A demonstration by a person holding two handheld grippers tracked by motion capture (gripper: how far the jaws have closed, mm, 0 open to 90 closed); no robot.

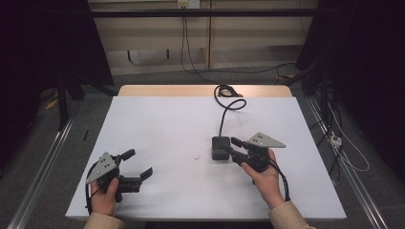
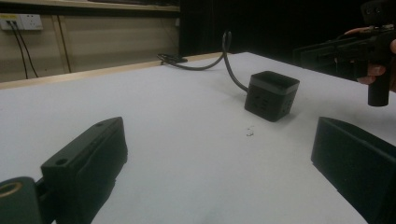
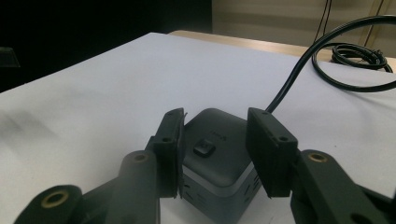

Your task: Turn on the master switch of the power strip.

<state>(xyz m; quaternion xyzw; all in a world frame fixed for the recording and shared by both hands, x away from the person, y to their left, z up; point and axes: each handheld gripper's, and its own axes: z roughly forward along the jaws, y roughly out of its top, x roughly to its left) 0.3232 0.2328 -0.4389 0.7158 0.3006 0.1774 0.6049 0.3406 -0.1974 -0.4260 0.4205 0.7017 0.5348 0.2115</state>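
White table (image 1: 167,143), high view. Black cube-shaped power block (image 1: 220,148) right of centre, upright on the surface; thick black cable (image 1: 224,112) running from its far side toward the far edge and coiling there. Small dark speck (image 1: 197,158) on the table just left of the block.

Right gripper (image 1: 232,146) held in the right hand (image 1: 264,179), pointed left at the block. Right gripper view: jaws partly open, one either side of the block's near corner (image 3: 217,149), close to its faces. Contact not certain from this angle; possibly a sliver of gap on each side. Small button (image 3: 203,149) visible on the block's top between the jaws. Grey band around the block below the top.

Left gripper (image 1: 140,164) held in the left hand (image 1: 104,198) near the table's front left corner, well apart from the block. Left gripper view: jaws spread wide, nothing between them, bare table beneath. Block (image 2: 272,95) seen farther off, to the right, with the right gripper (image 2: 327,49) beyond it.

Wall socket (image 2: 21,21) with plugged leads on the back wall.
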